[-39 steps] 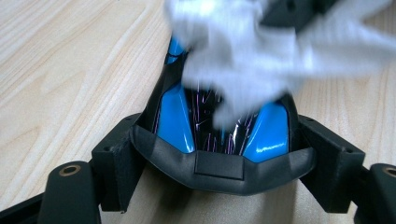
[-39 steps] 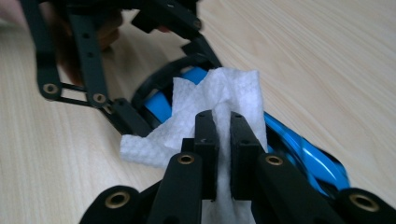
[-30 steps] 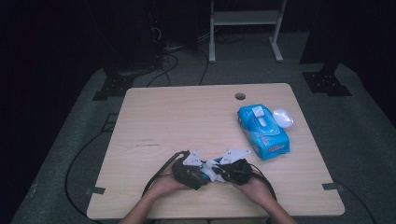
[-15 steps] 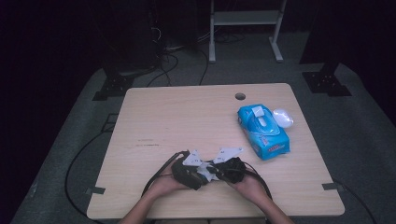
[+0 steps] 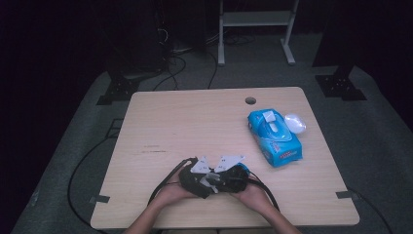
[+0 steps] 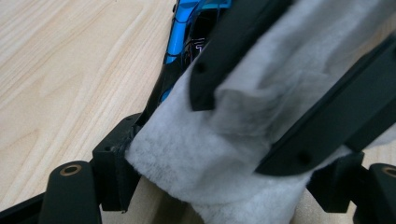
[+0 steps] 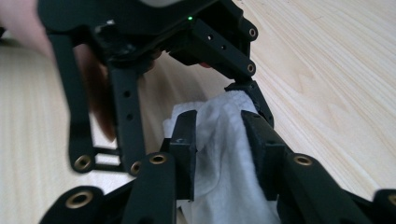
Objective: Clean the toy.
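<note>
Right gripper [image 7: 222, 135]: your jaws had just been opening. They came off a tight pinch and stood part open. The wipe [image 7: 219, 186] was still bunched between the pads, but it looked slack there, not clamped.

Left gripper [image 6: 224, 172]: no change. The jaws stood fairly wide on a thick fold of the same wipe, with both pads against it. I read that as a firm hold.

The two grippers were nose to nose, tips overlapping. In the left gripper view the right one's black jaws crossed the wipe from 1 o'clock, and its blue trim showed at 12.

Against the earlier high-view frames, your right hand [image 5: 255, 192] had slid in a little toward 9 o'clock, so it sat tighter against the left one. Your left hand [image 5: 170, 195] had held its place.

The wipe sat at 6 o'clock on the table [image 5: 185, 117], close to the near edge. It was off the wood and carried between the tips.

My read is that you were mid-handover or regripping. The right let go so the left alone carried the wipe, or so the right could bite again elsewhere on the fold. The wipe was still crumpled, neither spread nor folded flat.

The risk was the wipe dragging out with the right pads when that hand backed off.

The blue wipe pack [image 5: 273, 138] lay at 3 o'clock on the table, well apart from the grippers at their 1 o'clock. It had not moved. The white oval piece [image 5: 294, 123] sat just beside it at its 1 o'clock, and I couldn't tell what that was.
</note>
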